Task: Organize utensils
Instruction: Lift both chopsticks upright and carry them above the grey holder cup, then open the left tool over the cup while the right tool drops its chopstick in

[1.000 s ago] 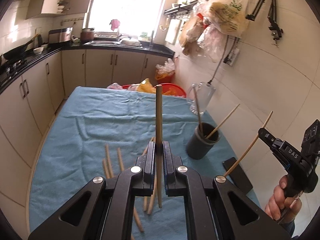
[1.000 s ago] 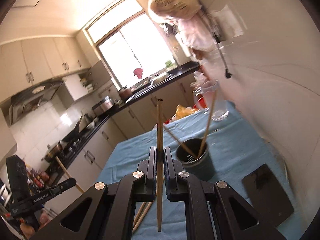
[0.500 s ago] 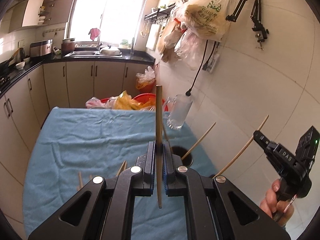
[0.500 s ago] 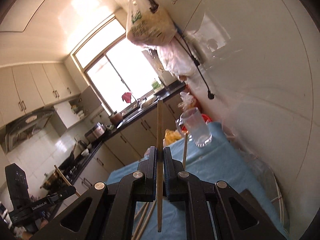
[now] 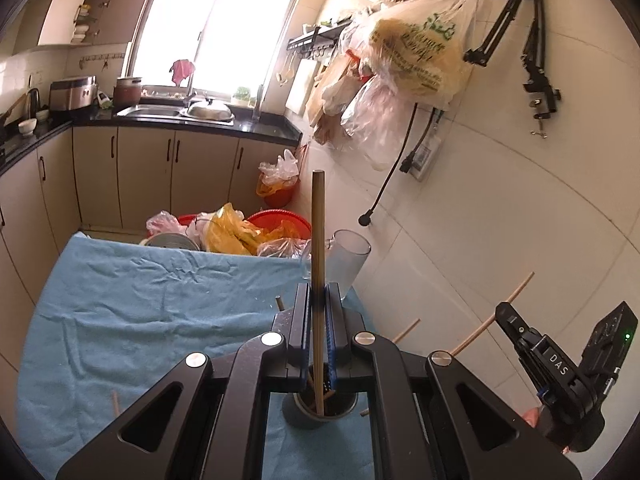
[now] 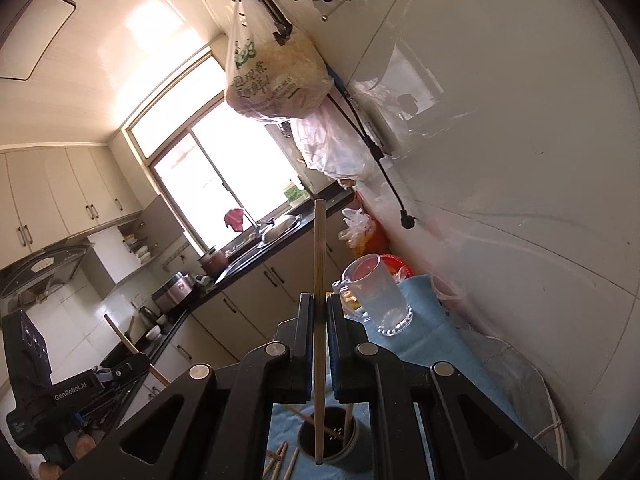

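Both black grippers pinch one thin wooden chopstick each. Left gripper [image 5: 318, 308] holds its upright chopstick [image 5: 319, 240] tight, with the low end over the round dark grey cup [image 5: 320, 414] on the blue cloth [image 5: 132, 312]. Right gripper [image 6: 318, 320] squeezes its own chopstick [image 6: 319, 280] above the same cup [image 6: 332, 436]. A clear glass mug [image 6: 376, 296] stands near the wall.
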Motion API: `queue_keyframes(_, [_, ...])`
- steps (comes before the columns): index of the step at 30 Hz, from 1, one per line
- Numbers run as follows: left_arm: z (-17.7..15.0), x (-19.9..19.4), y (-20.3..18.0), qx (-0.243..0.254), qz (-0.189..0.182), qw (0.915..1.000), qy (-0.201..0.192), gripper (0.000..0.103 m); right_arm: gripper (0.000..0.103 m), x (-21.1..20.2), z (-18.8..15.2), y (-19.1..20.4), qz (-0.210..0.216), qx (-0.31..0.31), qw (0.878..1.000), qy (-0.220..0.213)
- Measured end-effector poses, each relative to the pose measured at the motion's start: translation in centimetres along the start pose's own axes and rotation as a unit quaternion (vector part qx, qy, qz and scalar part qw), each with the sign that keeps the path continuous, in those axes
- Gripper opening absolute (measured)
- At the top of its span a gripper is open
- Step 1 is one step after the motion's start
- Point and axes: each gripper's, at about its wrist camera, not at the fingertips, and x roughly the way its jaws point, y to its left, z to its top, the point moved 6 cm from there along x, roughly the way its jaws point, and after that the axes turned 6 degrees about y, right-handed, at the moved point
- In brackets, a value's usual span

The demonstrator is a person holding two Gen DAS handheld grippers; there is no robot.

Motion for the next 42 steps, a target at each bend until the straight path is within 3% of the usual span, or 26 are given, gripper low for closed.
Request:
queue_keyframes(5, [-1.0,3.0,0.7,-0.009,-0.002,0.9998,0.018,0.006,0.007,2.4,-0.4,-0.9,-0.017,0.006,1.0,0.008])
queue_keyframes(21, [-4.1,8.4,2.9,-0.02,0.001,0.9972,0.072,0.006,0.009,8.9,-5.4,-2.2,-0.032,0.005,0.994,0.101])
queue_keyframes(26, [-4.1,7.6,2.8,-0.02,-0.003,0.9975,0.067,0.021,0.009,8.2,-5.2,-2.1,-0.032,0.002,0.995,0.095])
queue_keyframes(30, [-4.0,5.8,2.6,-0.017,-0.009,0.9982,0.056,0.022,0.01,6.5,-4.6,-1.9,-0.034,-0.001,0.996,0.08])
queue_keyframes(33, [-4.3,3.7,2.8,-0.012,-0.006,0.999,0.043,0.029,0.025,4.7,-4.6,-1.5,-0.032,-0.004,0.997,0.07])
queue_keyframes(36, [-5.2,1.6,3.6,-0.006,0.004,0.9993,0.035,0.032,0.031,2.9,-5.2,-0.9,-0.029,-0.015,0.998,0.061])
queue_keyframes(42, [-8.5,-0.3,8.1,-0.015,0.044,0.9974,0.054,0.032,0.031,1.9,-9.4,0.5,-0.011,-0.044,0.994,0.104])
